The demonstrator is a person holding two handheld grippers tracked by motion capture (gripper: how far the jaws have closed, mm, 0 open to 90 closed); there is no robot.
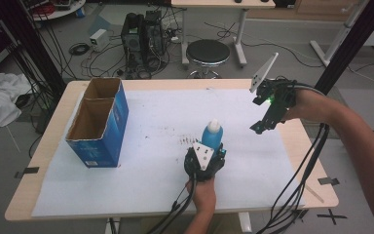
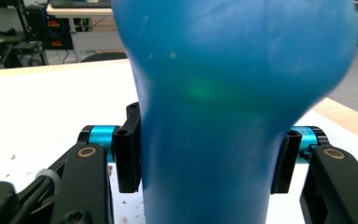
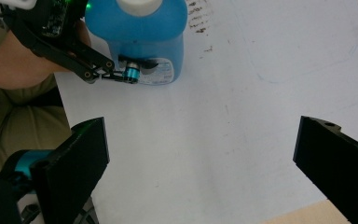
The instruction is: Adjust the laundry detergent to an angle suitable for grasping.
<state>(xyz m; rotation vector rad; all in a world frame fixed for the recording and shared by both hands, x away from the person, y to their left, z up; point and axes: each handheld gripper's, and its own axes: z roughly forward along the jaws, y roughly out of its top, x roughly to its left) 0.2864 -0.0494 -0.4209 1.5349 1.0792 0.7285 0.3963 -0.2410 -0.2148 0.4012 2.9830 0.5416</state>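
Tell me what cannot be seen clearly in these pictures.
- Bottle base: high view, the left claw covers it.
- Bottle top: left gripper view, cut off by the upper edge; the body is blurred, too close.
- Bottle label: right gripper view, too small to read.
- Box bottom: high view, its walls hide it.

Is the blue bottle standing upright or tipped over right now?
Upright. The blue bottle stands on the white sheet with its white cap on top; the left tool is shut on its lower body.
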